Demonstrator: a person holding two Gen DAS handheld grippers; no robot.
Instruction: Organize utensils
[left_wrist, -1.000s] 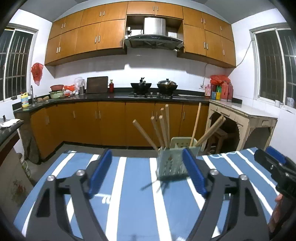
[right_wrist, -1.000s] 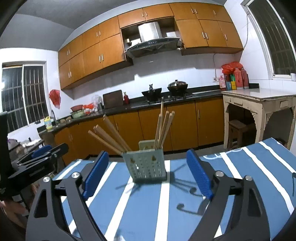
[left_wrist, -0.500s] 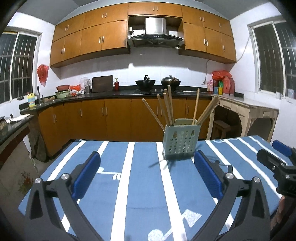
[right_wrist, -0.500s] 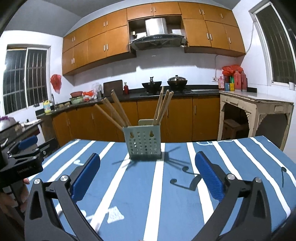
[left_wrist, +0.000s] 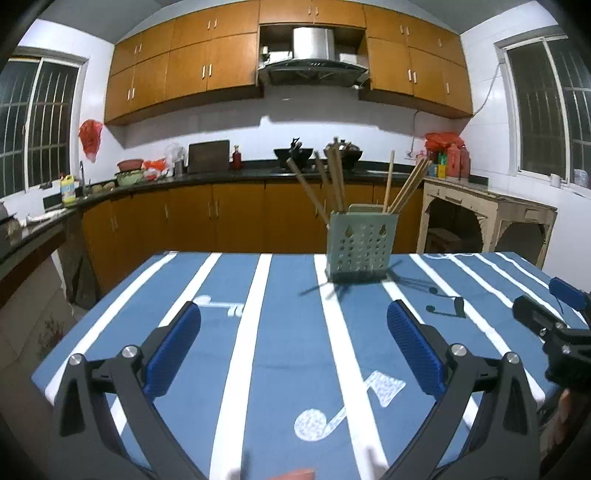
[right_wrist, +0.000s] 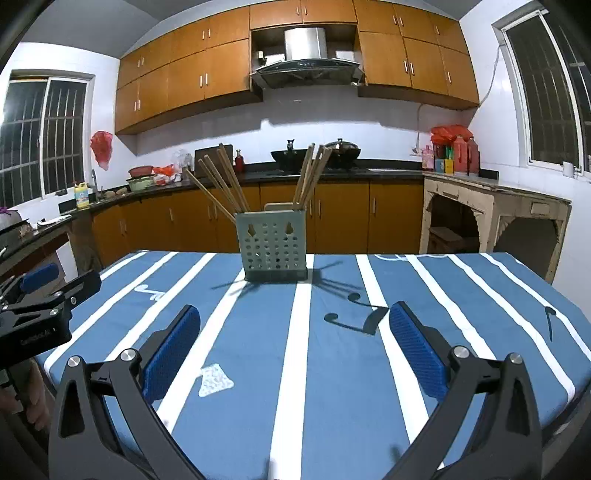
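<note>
A pale green perforated utensil holder (left_wrist: 361, 246) stands at the far edge of the blue striped table (left_wrist: 284, 354). Several wooden chopsticks (left_wrist: 332, 177) lean out of it to both sides. It also shows in the right wrist view (right_wrist: 272, 243) with the chopsticks (right_wrist: 221, 184). My left gripper (left_wrist: 293, 343) is open and empty, well back from the holder. My right gripper (right_wrist: 293, 345) is open and empty, also well back. The right gripper appears at the right edge of the left wrist view (left_wrist: 554, 325), and the left gripper at the left edge of the right wrist view (right_wrist: 44, 302).
The tablecloth has white stripes and music notes (left_wrist: 347, 410). Beyond the table are kitchen cabinets and a counter (left_wrist: 221, 177) with pots. A worn side table (left_wrist: 487, 218) stands at the right. The table's left edge (left_wrist: 92, 325) drops to the floor.
Both grippers have pulled back from the holder, toward the near edge of the table. The holder now looks smaller and farther away. Both stay open.
</note>
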